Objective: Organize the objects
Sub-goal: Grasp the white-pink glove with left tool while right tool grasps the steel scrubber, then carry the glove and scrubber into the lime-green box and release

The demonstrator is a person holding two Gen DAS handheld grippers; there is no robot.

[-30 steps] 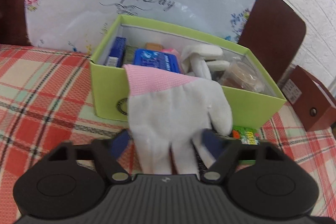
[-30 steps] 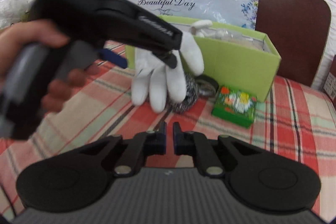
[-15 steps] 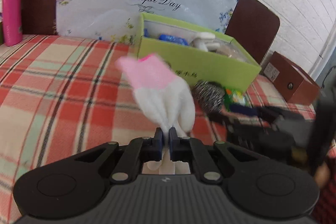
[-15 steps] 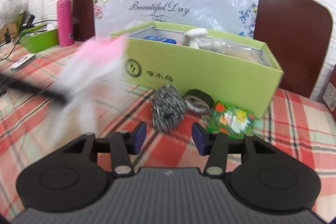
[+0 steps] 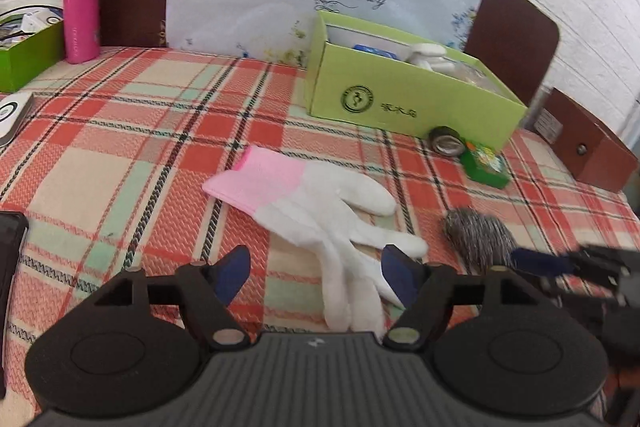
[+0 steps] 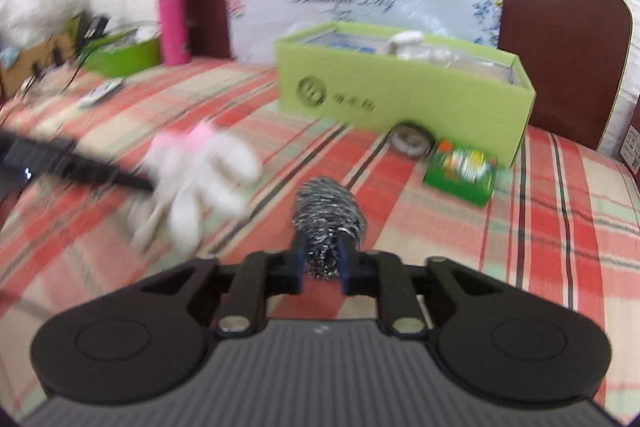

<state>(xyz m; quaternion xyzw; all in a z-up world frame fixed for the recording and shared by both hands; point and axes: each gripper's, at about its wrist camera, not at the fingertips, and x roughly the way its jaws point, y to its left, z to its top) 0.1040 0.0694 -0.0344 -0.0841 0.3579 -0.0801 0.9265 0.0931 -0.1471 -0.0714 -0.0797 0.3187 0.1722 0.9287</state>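
A white glove with a pink cuff (image 5: pixel 316 203) lies flat on the plaid cloth, its fingers between the tips of my left gripper (image 5: pixel 316 273), which is open and not holding it. The glove appears blurred in the right wrist view (image 6: pixel 204 179). My right gripper (image 6: pixel 323 259) is shut on a steel wool scourer (image 6: pixel 328 215), also seen in the left wrist view (image 5: pixel 478 237). The green box (image 5: pixel 400 99) with several items inside stands behind; it also shows in the right wrist view (image 6: pixel 400 87).
A tape roll (image 5: pixel 446 141) and a small green packet (image 5: pixel 484 163) lie in front of the box. A pink bottle (image 5: pixel 82 3), a green tray (image 5: pixel 24 51) and a white device (image 5: pixel 10 113) sit at left. A brown box (image 5: pixel 588 147) is at right.
My left gripper carried the glove away from the box, laid it on the cloth and opened. My right gripper opened, then closed on the scourer and drew it away from the box.
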